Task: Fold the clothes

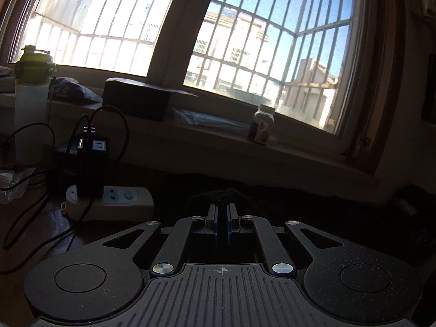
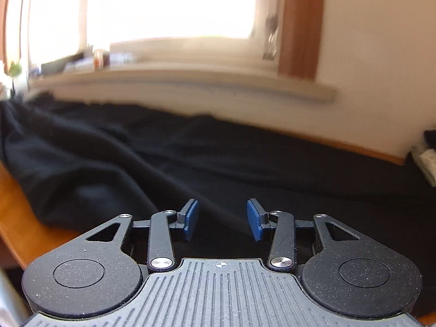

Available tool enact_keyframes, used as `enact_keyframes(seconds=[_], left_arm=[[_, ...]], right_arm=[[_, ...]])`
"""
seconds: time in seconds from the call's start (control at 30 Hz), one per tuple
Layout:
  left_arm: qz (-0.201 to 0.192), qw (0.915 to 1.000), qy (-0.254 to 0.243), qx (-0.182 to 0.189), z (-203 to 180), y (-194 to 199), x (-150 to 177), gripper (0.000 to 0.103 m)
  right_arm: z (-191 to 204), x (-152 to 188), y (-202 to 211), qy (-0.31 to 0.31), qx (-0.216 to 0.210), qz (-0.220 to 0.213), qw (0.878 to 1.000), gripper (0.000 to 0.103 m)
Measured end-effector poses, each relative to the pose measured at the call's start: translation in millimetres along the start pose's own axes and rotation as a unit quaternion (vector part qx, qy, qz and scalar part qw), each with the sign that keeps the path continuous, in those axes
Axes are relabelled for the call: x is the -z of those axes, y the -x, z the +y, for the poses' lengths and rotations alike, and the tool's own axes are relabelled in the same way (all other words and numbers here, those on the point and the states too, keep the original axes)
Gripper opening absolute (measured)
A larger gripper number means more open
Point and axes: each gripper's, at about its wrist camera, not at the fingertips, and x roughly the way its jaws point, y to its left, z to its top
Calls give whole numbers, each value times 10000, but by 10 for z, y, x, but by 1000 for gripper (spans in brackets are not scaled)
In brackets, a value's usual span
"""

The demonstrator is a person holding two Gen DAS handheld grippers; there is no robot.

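Note:
A black garment (image 2: 190, 158) lies spread over the wooden table (image 2: 16, 204), rumpled and bunched at the left. My right gripper (image 2: 222, 212) is open, its blue pads (image 2: 190, 215) just above the cloth and holding nothing. In the left wrist view the same dark garment (image 1: 313, 207) lies in deep shadow below the windowsill. My left gripper (image 1: 223, 209) is shut, its jaws pressed together on a bunched fold of the black cloth (image 1: 218, 194).
At the left stand a white power strip (image 1: 109, 199) with a black charger (image 1: 90, 163) and looping cables, and a green-capped bottle (image 1: 31, 103). On the windowsill (image 1: 218, 141) sit a black box (image 1: 136, 98) and a small jar (image 1: 261, 125). A barred window is behind.

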Motion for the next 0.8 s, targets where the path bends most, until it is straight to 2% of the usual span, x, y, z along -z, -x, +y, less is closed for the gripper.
enact_keyframes(seconds=[0.1,0.17,0.27,0.3,0.33,0.37,0.47,0.6,0.8], left_arm=[[141,9999,11,-14,29,-85,64,6],[219,9998,17,-11,40,-136,99,6],[284,9996,35,-26,68,-198,136,6],[293,9996,25,-31,71,-204,139,6],[295,9996,3,-37,70,-202,139,6],[289,9996,0,-9,69,-180,128,6],[204,9997,-13,103,63,-32,46,6],[116,9995,-130,257,51,274,-101,6],[376,9976,-402,423,6,660,-142,6]], right_arm=[[55,32,-127,355,-90,273,9990,42],[84,27,-170,499,-121,309,9982,49],[114,-3,-208,597,-213,334,9974,46],[127,-8,-198,605,-277,346,9972,42],[139,-13,-189,612,-340,357,9969,21],[146,-26,-172,628,-325,343,9969,5],[118,-160,51,574,-131,123,9982,4],[187,-377,560,758,-35,-65,9971,4],[327,-590,1121,1073,-47,380,9935,3]])
